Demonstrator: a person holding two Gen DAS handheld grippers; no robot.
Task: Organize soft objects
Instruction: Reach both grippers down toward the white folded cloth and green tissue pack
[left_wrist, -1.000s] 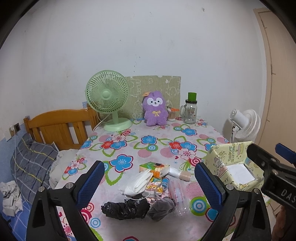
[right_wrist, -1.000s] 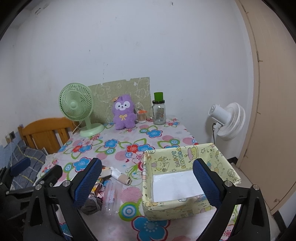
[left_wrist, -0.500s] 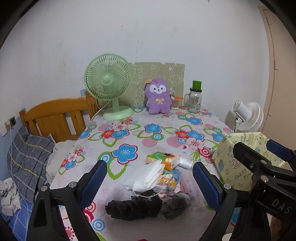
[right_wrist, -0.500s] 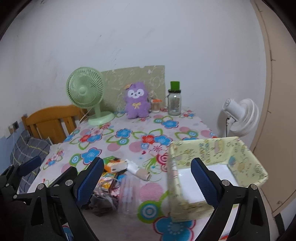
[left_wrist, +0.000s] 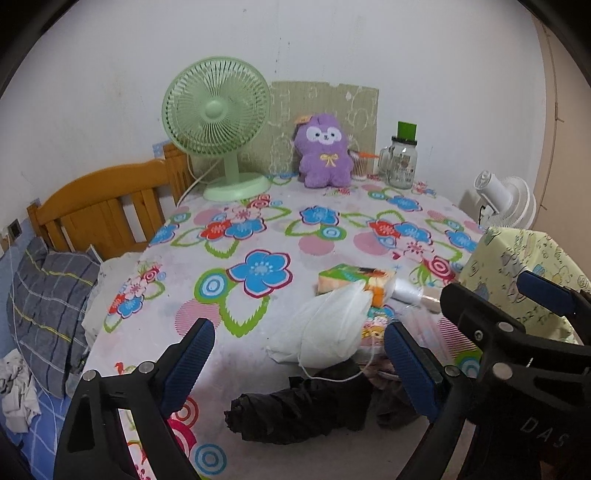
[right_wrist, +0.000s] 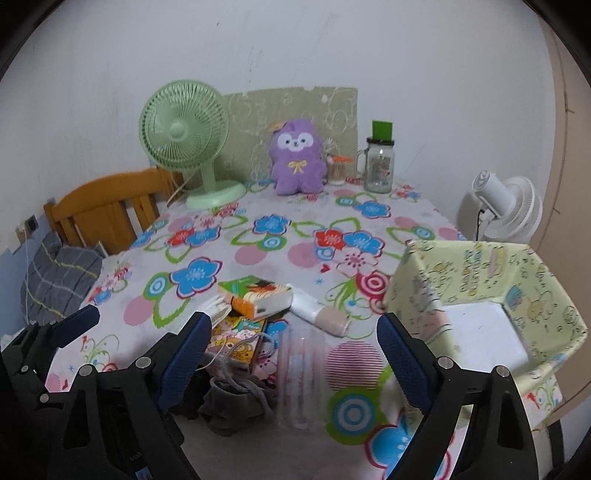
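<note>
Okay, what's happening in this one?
A person holds two claws over a cluttered floral table. The left claw is open above the black bundle and white mask. The right claw, its jaws just closing slightly, holds nothing. The yellow fabric box holds none of the soft things yet.

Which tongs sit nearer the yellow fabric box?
Right. The right tongs hang just beside the yellow fabric box, one finger at its near wall. The left tongs are farther off, over the black cloth.

Two fans: green fan, white fan. One purple plush, one glass jar, one yellow fabric box, one white mask.
</note>
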